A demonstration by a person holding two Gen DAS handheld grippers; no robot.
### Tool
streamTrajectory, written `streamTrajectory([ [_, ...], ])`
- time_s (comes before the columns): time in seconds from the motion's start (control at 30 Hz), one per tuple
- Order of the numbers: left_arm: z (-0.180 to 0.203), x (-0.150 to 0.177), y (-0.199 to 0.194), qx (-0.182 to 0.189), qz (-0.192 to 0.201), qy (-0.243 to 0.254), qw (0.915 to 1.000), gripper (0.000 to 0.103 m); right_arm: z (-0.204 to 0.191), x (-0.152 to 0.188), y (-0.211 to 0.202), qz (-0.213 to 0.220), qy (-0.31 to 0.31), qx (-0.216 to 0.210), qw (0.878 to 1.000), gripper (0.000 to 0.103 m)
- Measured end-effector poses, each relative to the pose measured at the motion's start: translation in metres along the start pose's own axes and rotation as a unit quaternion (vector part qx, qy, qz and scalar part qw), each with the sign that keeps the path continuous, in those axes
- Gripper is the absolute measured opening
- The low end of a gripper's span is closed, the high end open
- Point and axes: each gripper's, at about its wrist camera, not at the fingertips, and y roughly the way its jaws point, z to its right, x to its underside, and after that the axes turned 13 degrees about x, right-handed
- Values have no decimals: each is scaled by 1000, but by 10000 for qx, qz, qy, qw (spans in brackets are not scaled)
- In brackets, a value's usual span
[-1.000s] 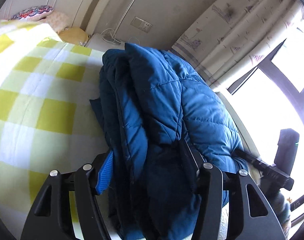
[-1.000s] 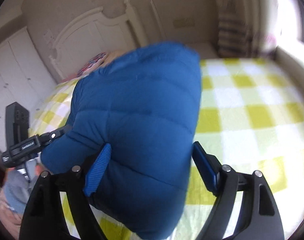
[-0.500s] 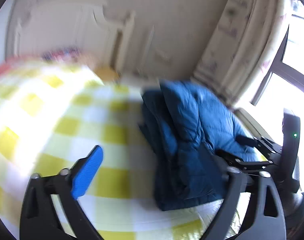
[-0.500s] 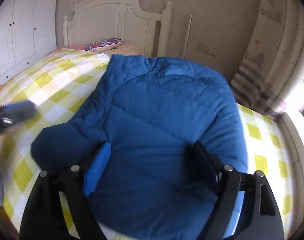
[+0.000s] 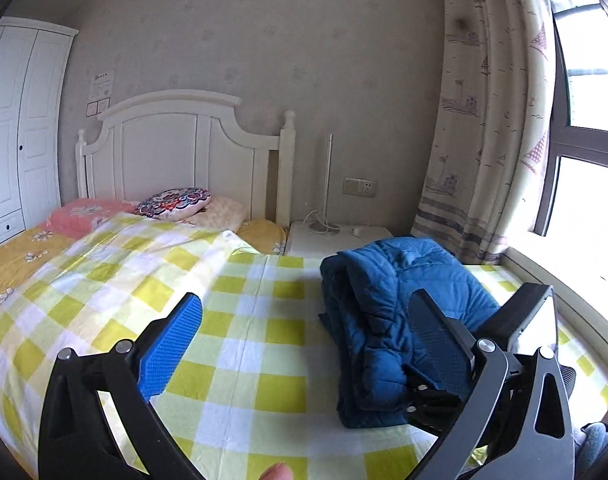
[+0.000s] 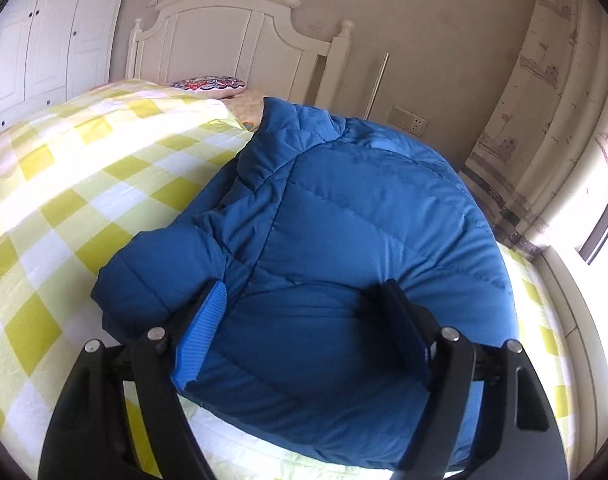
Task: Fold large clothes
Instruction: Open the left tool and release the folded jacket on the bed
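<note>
Right wrist: folded blue jacket point(image 6: 344, 240) between gripping jaws.

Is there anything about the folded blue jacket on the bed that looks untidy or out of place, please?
Slightly. The blue jacket is folded into a bundle on the checked bedspread, but one puffy sleeve bulges out past its left edge in the right wrist view. Nothing looks damaged.

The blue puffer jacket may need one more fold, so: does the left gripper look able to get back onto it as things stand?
Probably yes. The left gripper is opening, nothing between its fingers, and only bare checked bedspread lies before it. The folded blue jacket sits just to its right, though the right gripper already straddles it.
</note>
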Motion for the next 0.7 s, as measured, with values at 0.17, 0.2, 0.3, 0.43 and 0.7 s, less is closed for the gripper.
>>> streamTrajectory([
  [0.17, 17, -15, -24, -90, 100, 309, 9994, 99, 43, 3, -53, 3, 554, -701, 9960, 92],
  [0.2, 22, -19, -31, -159, 200, 374, 9990, 99, 59, 5, -71, 176, 815, -675, 9942, 93],
  [0.3, 40, -29, -56, -481, 552, 593, 9956, 99, 97, 8, -127, 738, 1239, -439, 9886, 101],
  [0.43, 63, -36, -84, -355, 815, 742, 9933, 99, 124, 13, -182, 959, 1350, 82, 9862, 101],
  [0.7, 79, -9, -78, -381, 363, 565, 9970, 99, 125, 49, -219, 1046, 1232, 492, 9856, 101],
])
